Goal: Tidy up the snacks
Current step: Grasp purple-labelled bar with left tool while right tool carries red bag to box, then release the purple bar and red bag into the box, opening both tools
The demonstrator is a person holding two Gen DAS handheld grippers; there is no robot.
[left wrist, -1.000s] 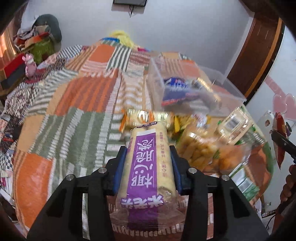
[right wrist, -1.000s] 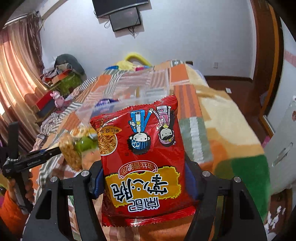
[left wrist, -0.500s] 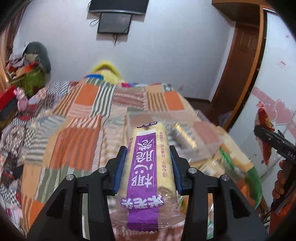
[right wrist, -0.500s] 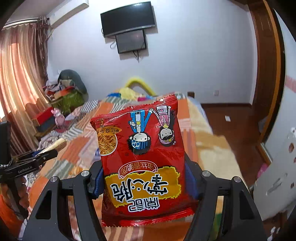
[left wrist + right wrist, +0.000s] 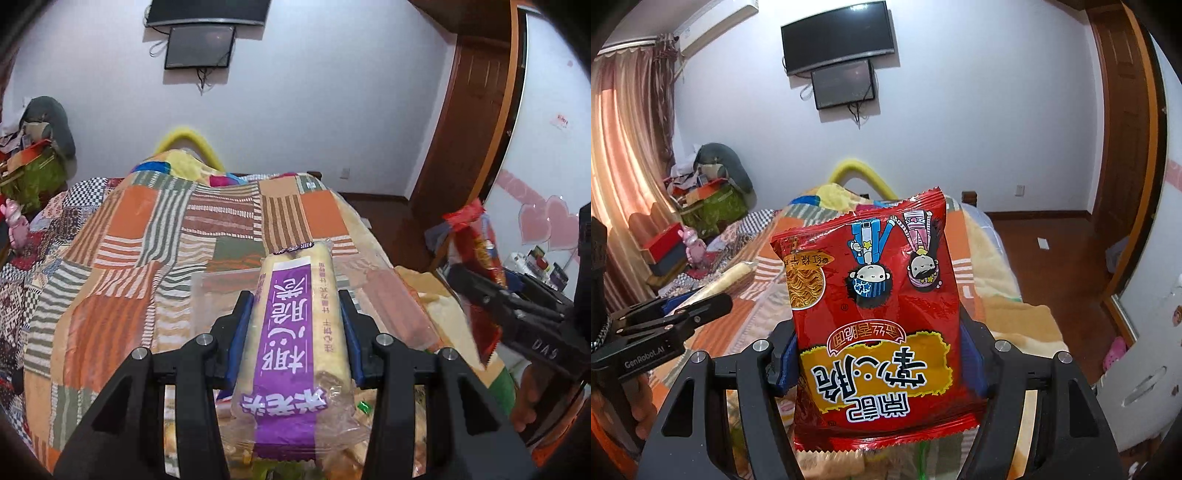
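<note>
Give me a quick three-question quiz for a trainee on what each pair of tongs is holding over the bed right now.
1. True or false: the left tongs are shut on the purple-labelled rice cracker roll.
2. Which do the right tongs hold? A) red noodle snack bag B) clear plastic box C) pink toy
3. Fill in: the patchwork blanket covers the ____.

Key: 1 true; 2 A; 3 bed

Two grippers (image 5: pixel 297 328) (image 5: pixel 882 360) gripping one snack pack each above the quilt (image 5: pixel 122 236): one purple-labelled roll (image 5: pixel 295 332), one red noodle bag (image 5: pixel 875 314), two wall screens (image 5: pixel 838 37) hanging beyond
</note>
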